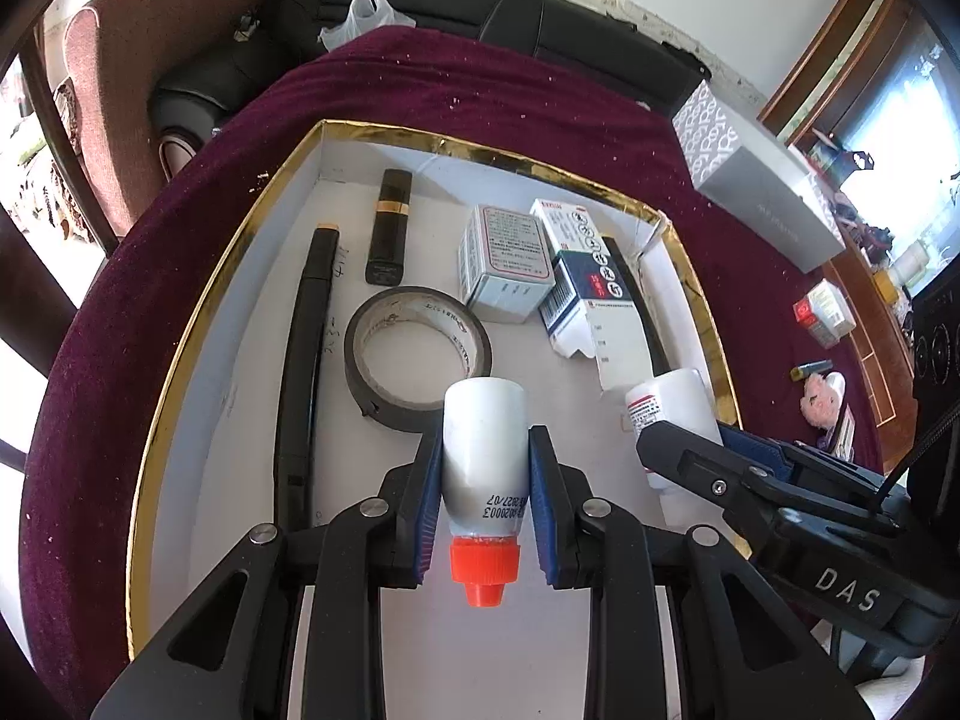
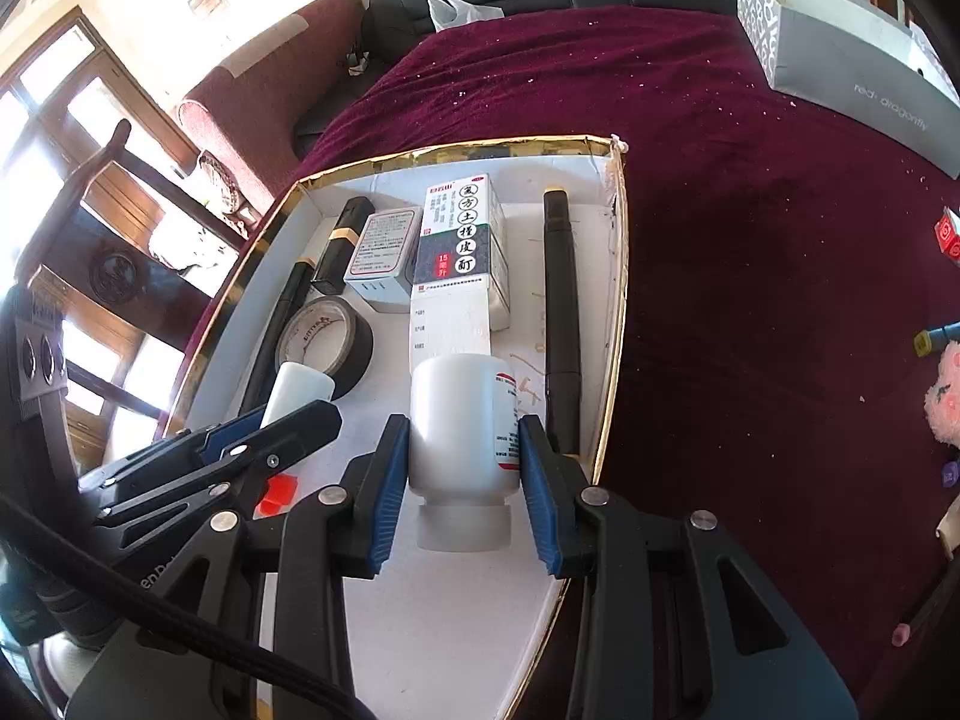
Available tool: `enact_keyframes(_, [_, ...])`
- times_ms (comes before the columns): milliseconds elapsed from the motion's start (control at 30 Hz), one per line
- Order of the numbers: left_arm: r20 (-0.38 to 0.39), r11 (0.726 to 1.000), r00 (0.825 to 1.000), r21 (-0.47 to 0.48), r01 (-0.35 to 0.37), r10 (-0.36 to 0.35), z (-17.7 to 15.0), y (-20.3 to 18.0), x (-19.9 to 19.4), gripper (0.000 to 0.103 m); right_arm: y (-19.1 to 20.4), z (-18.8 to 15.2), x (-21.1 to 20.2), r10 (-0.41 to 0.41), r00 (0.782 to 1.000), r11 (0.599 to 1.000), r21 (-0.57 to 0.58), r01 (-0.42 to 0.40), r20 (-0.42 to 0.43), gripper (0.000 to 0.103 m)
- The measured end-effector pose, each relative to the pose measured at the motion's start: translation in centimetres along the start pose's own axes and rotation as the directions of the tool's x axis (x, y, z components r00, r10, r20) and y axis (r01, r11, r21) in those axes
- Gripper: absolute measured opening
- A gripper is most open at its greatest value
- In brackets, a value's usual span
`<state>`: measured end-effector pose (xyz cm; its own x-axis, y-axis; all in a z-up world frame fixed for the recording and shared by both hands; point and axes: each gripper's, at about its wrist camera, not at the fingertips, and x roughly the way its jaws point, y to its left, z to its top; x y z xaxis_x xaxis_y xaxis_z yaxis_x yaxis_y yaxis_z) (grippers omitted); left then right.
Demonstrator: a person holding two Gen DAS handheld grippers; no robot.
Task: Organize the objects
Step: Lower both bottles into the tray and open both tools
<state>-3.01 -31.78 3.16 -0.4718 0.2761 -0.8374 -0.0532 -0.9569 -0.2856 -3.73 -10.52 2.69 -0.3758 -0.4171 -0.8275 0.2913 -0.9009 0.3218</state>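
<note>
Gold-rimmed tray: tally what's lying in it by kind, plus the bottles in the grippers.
Black sticks: 2
Black-and-gold tube: 1
Tape roll: 1
Medicine boxes: 2
Held bottles: 2, orange-capped bottle, white bottle
Total: 8

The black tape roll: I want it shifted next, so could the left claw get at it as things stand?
Probably not yet. The left claw is shut on the orange-capped bottle, so its jaws are full. The black tape roll lies flat and uncovered just ahead in the gold-rimmed tray, so the way itself looks free.
</note>
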Motion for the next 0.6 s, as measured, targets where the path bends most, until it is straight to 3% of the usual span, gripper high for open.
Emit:
enact_keyframes(333, [-0.005, 0.999, 0.999, 0.013, -0.046, 0.046, 2.0, -1.0, 0.7, 0.022, 0.5, 0.2, 0.6, -0.034, 0.999, 0.999, -0.012, 0.034, 0.002, 0.035])
enact_keyframes(600, [-0.004, 1.0, 1.0, 0.002, -0.025, 0.025, 1.7, -0.8, 0.4, 0.022, 0.6, 0.0, 0.6, -0.037, 0.999, 0.999, -0.025, 0.037, 0.004, 0.035])
